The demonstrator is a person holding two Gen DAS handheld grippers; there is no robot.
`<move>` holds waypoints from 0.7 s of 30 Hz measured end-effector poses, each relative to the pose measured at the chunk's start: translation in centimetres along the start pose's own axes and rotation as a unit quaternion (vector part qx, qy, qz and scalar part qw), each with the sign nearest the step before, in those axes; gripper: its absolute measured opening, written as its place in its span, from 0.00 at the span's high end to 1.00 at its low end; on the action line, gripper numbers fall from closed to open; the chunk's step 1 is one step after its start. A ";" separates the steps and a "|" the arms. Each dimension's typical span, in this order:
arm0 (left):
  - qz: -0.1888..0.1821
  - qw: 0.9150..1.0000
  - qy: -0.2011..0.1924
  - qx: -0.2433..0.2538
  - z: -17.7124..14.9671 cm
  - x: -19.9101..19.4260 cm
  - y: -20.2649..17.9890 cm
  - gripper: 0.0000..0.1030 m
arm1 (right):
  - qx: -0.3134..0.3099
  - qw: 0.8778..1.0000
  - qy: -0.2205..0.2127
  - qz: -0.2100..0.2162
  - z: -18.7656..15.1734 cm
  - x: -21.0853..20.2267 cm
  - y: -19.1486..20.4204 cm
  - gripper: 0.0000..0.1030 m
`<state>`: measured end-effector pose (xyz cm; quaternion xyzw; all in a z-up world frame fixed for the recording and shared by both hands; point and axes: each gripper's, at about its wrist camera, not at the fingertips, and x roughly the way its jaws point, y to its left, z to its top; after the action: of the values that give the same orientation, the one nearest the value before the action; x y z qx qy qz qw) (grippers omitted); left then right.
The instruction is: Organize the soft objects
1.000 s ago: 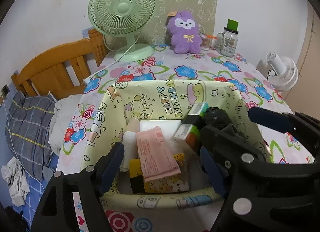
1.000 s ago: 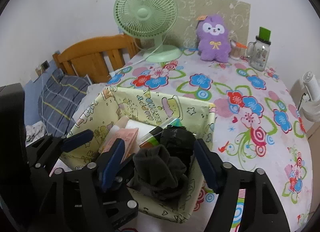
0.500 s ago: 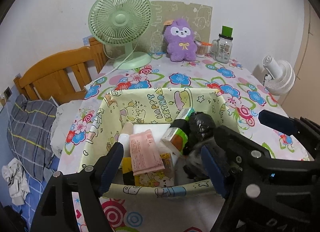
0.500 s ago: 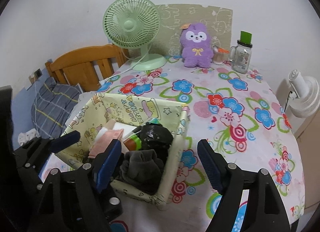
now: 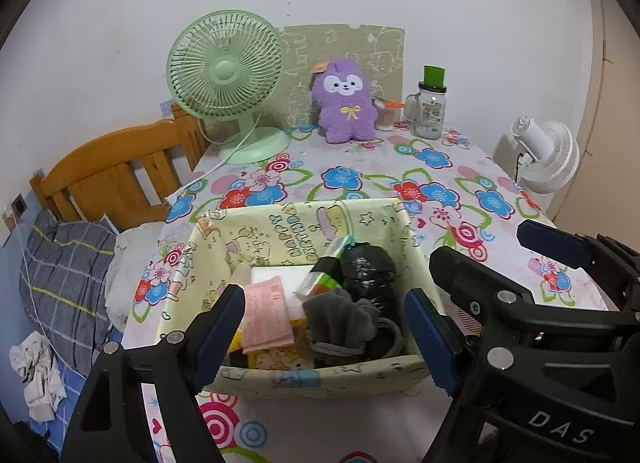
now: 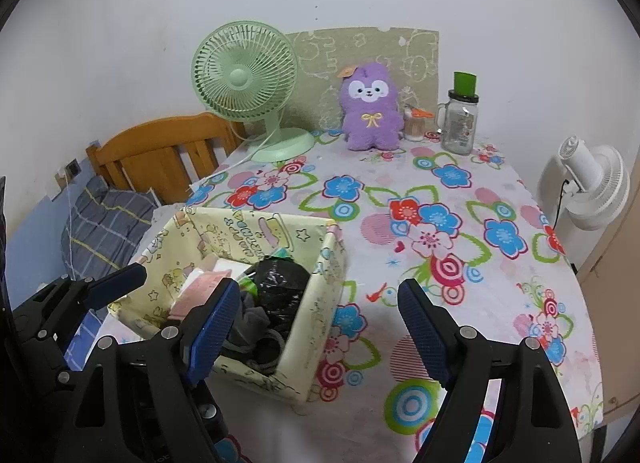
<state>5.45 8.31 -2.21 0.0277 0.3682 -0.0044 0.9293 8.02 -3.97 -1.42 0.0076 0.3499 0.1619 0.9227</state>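
A pale yellow fabric storage box [image 5: 256,231] [image 6: 320,303] stands on the flowered tablecloth near the front left. In it lie a grey sock [image 5: 340,323] [image 6: 252,317], a black bundle [image 5: 366,269] [image 6: 280,283], a pink packet [image 5: 266,313] and a green-topped tube [image 5: 324,275]. My left gripper [image 5: 324,335] is open and empty, in front of the box. My right gripper [image 6: 314,329] is open and empty, above the box's right front corner. A purple plush toy [image 5: 346,101] [image 6: 370,109] sits at the back of the table.
A green desk fan [image 5: 224,79] [image 6: 246,81] stands at the back left, its cord trailing off the table. A glass jar with a green lid [image 5: 430,107] [image 6: 460,119] stands at the back right. A white fan [image 6: 588,183] and a wooden bed headboard [image 5: 108,175] flank the table.
My right gripper has let go of the grey sock, which now lies in the box. Both grippers have pulled back and up from the box.
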 end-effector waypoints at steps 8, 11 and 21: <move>-0.004 1.000 -0.005 0.010 0.1 -0.5 -2.2 0.17 | 0.006 1.000 -0.010 -0.013 -0.4 -1.1 -1.9 0.19; -0.007 1.000 -0.007 0.012 0.2 -0.7 -3.0 0.15 | 0.011 1.000 -0.014 -0.017 -0.5 -1.6 -2.9 0.19; -0.013 1.000 -0.016 0.022 0.3 -0.8 -6.0 0.12 | 0.020 0.999 -0.027 -0.038 -1.2 -3.0 -5.6 0.16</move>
<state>4.89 2.29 -1.68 0.0427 0.3531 -0.0253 0.9343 6.76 -10.35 -1.10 0.0170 0.3276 0.1195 0.9371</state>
